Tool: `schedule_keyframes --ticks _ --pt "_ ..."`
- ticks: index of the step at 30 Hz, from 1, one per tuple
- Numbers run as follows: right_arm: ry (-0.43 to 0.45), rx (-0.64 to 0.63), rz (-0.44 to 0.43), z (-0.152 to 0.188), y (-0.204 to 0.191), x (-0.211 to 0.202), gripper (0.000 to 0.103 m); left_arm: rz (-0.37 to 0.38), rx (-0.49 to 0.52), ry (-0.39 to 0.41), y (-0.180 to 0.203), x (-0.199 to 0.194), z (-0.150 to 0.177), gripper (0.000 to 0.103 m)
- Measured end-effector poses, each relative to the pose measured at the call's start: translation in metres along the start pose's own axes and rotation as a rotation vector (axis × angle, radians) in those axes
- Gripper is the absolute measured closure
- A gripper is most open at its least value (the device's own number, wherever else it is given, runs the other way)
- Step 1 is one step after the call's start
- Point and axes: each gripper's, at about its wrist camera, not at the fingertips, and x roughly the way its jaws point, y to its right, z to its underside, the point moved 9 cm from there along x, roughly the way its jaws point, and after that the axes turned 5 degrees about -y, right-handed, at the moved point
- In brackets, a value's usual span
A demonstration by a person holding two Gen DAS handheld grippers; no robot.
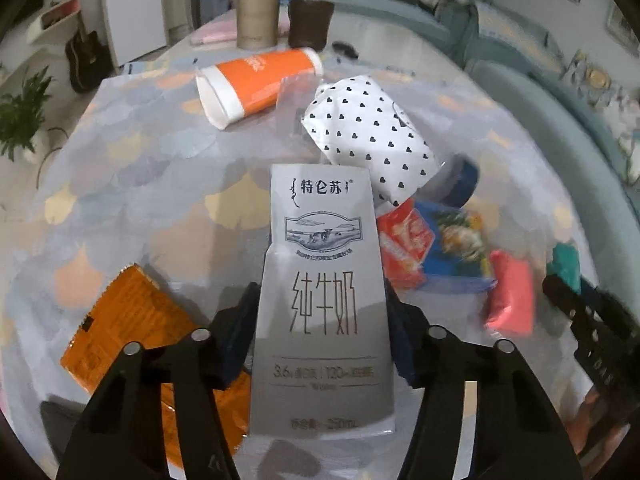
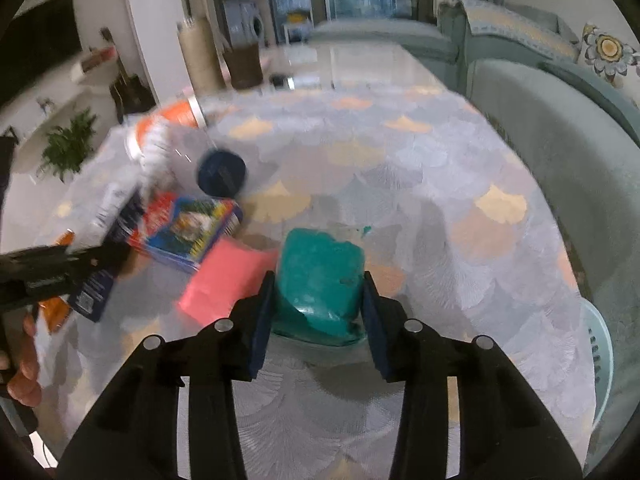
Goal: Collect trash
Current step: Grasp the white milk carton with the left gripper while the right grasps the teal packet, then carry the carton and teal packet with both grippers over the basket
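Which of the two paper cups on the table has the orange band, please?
The orange-banded cup lying on its side nearest the tall bottle; the other cup, also tipped over, is white with small black hearts.

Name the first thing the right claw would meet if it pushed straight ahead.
The right claw, shut on the crumpled teal packet, would probably reach only bare scallop-patterned tablecloth first; depth is uncertain.

Dim, cool indoor light; motion blur, fisheye bending, dark vignetted corners.

Cup [image 1: 260,82] behind carton [image 1: 324,300], on table [image 1: 140,184]
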Motion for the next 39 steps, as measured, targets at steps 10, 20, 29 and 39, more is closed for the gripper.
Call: schedule_keyframes --ticks 10,20,29,39 --pt "0.120 0.119 -0.022 -0.009 0.025 -0.026 0.065 0.204 0.086 0.209 0.067 -0.073 -0.020 0.052" --pt "0.289 0.245 0.218 -0.004 0.102 -0.103 0.065 0.372 0.245 0.240 0.185 -0.095 -0.020 0.052" --pt "0.255 0.376 0.381 0.029 0.213 -0.157 0.065 0.516 0.413 0.218 0.315 -0.095 -0.003 0.052" --pt "0.079 0.710 0.456 0.132 0.335 -0.148 0.065 0.618 0.547 0.020 0.419 -0.029 0.062 0.052"
